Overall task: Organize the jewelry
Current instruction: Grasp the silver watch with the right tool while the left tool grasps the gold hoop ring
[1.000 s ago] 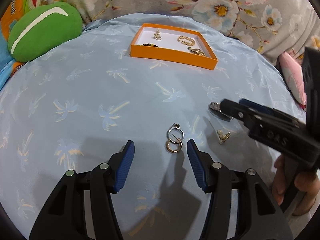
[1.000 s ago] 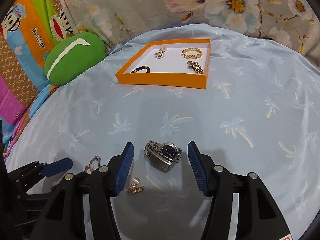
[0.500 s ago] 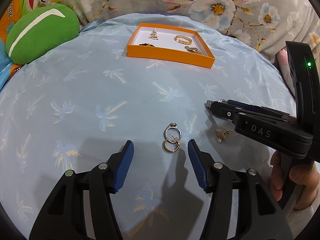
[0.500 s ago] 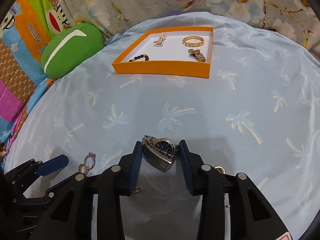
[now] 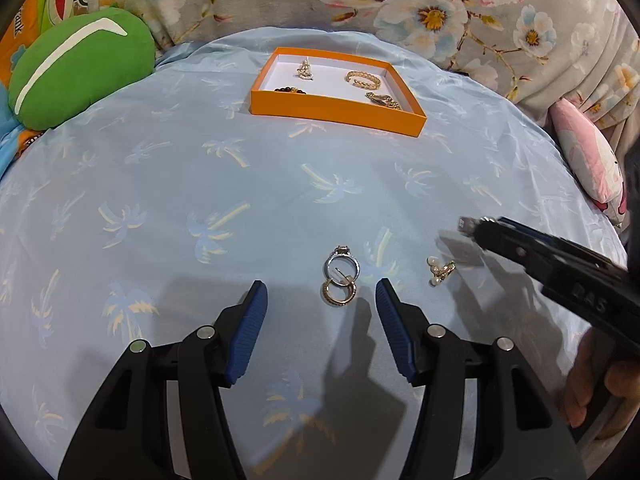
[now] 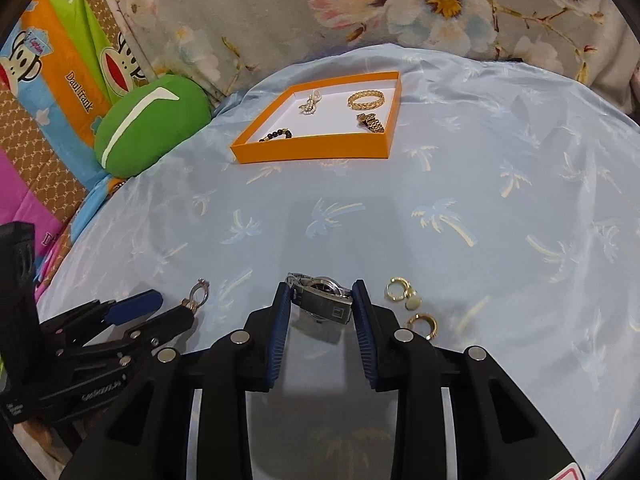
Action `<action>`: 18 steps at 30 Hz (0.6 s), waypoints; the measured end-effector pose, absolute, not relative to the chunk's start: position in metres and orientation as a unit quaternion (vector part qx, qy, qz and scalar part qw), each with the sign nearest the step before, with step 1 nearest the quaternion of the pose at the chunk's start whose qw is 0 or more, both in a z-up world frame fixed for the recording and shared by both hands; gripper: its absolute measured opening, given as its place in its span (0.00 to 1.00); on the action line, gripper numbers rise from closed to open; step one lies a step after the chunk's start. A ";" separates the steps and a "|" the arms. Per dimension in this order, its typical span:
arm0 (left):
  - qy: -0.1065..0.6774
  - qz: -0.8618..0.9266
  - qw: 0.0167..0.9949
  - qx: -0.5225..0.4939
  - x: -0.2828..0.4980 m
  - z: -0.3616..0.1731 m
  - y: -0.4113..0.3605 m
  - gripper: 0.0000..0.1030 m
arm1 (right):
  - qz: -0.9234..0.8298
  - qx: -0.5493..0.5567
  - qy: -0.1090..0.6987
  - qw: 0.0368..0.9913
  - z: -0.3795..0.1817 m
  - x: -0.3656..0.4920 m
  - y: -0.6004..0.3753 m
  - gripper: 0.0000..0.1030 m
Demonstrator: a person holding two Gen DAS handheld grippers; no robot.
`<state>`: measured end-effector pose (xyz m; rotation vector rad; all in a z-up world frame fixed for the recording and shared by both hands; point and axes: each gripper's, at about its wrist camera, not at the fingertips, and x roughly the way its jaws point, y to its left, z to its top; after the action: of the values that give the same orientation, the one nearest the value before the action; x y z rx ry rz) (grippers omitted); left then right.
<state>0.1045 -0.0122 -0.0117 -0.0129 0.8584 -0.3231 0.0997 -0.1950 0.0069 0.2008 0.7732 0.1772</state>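
Note:
My right gripper is shut on a silver wristwatch and holds it above the blue palm-print cloth. My left gripper is open, its fingers either side of a silver ring and a gold hoop lying on the cloth. A pearl earring lies to their right. Gold earrings lie right of the watch. The orange tray at the far side holds a gold bracelet, a gold watch band, a bead bracelet and a pearl piece.
A green cushion sits at the far left by the cloth's edge. A floral fabric backs the table. A pink pillow lies at the right. The right gripper's body crosses the left wrist view at the right.
My right gripper closed on the silver watch and lifted it off the cloth. My left gripper stayed open around the ring and hoop.

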 end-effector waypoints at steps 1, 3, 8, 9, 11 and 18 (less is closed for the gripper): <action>0.414 -0.157 0.896 -0.005 0.105 -0.012 -0.013 0.53 | 0.088 0.098 0.375 0.918 0.007 0.092 -0.196 0.29; 0.415 -0.160 0.896 -0.005 0.104 -0.011 -0.014 0.53 | 0.091 0.099 0.375 0.917 0.006 0.077 -0.196 0.29; 0.414 -0.167 0.895 -0.002 0.104 -0.012 -0.016 0.52 | 0.091 0.105 0.381 0.914 0.000 0.051 -0.200 0.29; 0.414 -0.168 0.895 0.000 0.104 -0.012 -0.017 0.52 | 0.091 0.106 0.382 0.913 -0.001 0.049 -0.201 0.29; 0.413 -0.169 0.895 0.005 0.104 -0.012 -0.020 0.52 | 0.088 0.107 0.384 0.913 -0.003 0.045 -0.201 0.29; 0.415 -0.177 0.892 0.006 0.105 -0.012 -0.022 0.44 | 0.091 0.112 0.388 0.910 -0.006 0.045 -0.202 0.29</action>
<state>0.1050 -0.0216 -0.0122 0.0134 0.8608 -0.3677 0.0451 -0.2024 -0.0062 0.2311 0.7994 0.1867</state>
